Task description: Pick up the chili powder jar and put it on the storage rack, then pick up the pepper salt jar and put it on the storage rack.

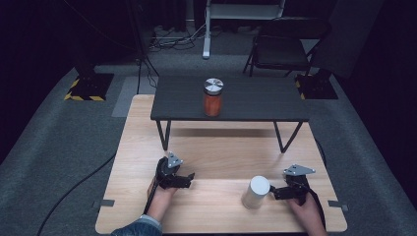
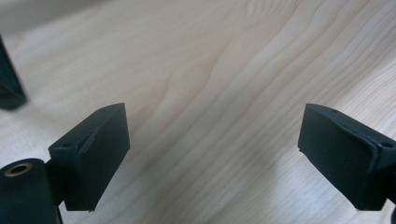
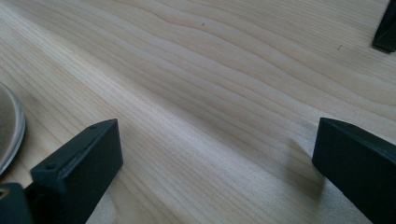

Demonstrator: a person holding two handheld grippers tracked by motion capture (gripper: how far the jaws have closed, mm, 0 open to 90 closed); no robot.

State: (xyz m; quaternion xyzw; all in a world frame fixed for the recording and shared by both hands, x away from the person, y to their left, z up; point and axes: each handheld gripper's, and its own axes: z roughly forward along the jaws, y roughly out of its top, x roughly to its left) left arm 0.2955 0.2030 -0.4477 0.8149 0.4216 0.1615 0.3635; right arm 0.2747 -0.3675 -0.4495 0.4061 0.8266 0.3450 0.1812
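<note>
A white cylinder (image 1: 255,191) stands upright on the wooden table (image 1: 221,157) near its front right. My right gripper (image 1: 276,191) rests just to the right of it, low over the wood; its jaws are open with nothing between them (image 3: 215,172). A pale rounded edge (image 3: 7,126) shows at the left of the right gripper view, beside the left jaw. At the front left my left gripper (image 1: 189,179) sits close over the wood, open and empty (image 2: 212,158). A jar of orange contents with a silver lid (image 1: 213,97) stands on a small black raised table (image 1: 255,101) at the back.
The black raised table stands on thin slanted legs (image 1: 163,135) over the wooden top; one leg foot appears in each gripper view (image 2: 7,88) (image 3: 385,32). A folding chair (image 1: 282,46) and stands sit on the grey carpet behind. A cable (image 1: 74,189) trails off left.
</note>
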